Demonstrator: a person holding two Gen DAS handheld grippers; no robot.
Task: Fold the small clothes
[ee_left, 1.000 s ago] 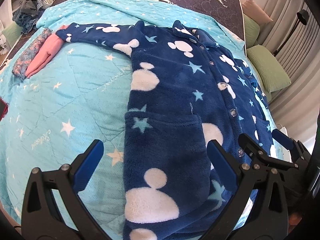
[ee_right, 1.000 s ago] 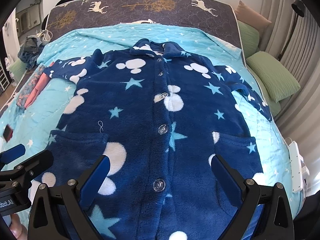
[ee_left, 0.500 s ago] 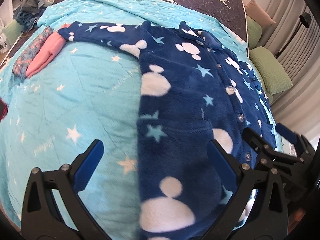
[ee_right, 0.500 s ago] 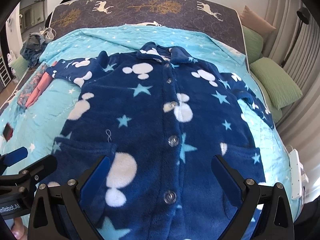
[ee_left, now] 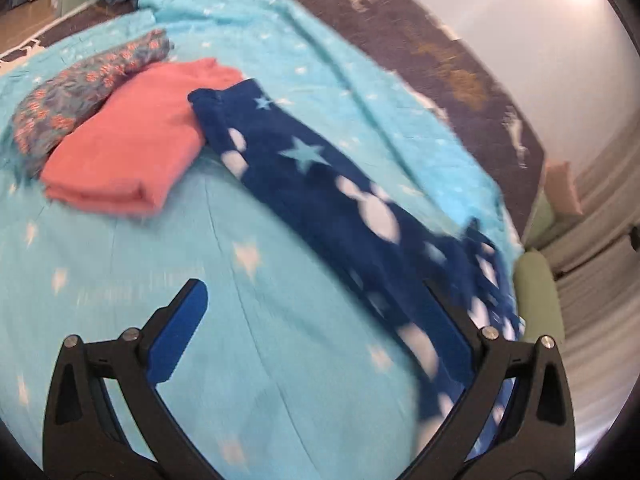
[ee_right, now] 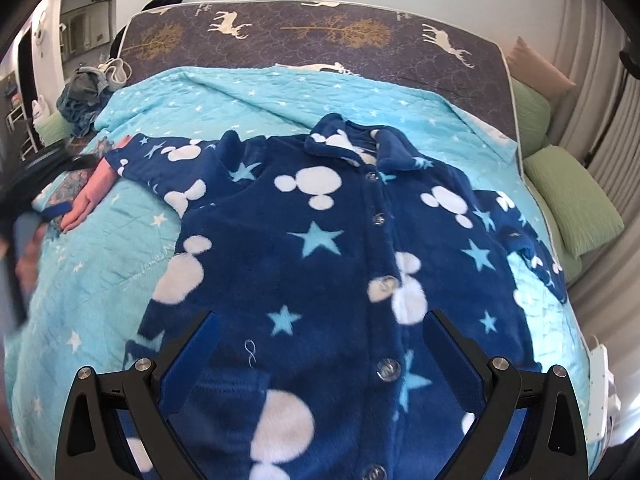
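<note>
At about nine o'clock in the left wrist view lies a folded floral garment (ee_left: 86,92), and just beside it, touching, a folded pink garment (ee_left: 136,140), both resting on the turquoise star quilt (ee_left: 260,360). The cuff of the navy fleece jacket's left sleeve (ee_left: 320,176) overlaps the pink garment's edge and runs from ten o'clock down toward four o'clock. A second ago the left gripper (ee_left: 316,320) hung over the jacket's hem and pocket; it has since swung out toward the sleeve, and the blur says it is moving fast. Its fingers stand wide apart with nothing between them, one over bare quilt, the other over the sleeve where it meets the body. In the right wrist view the navy fleece jacket (ee_right: 340,272) lies flat, buttoned, collar at twelve o'clock, filling the centre of the bed; it sits slightly lower in the frame than before, so this camera has eased forward a little. The right gripper (ee_right: 320,360) hovers over the lower front, its fingers likewise spread and empty. The shift suggests the first fold will start with the left sleeve, brought in across the chest; nothing is folded yet.
</note>
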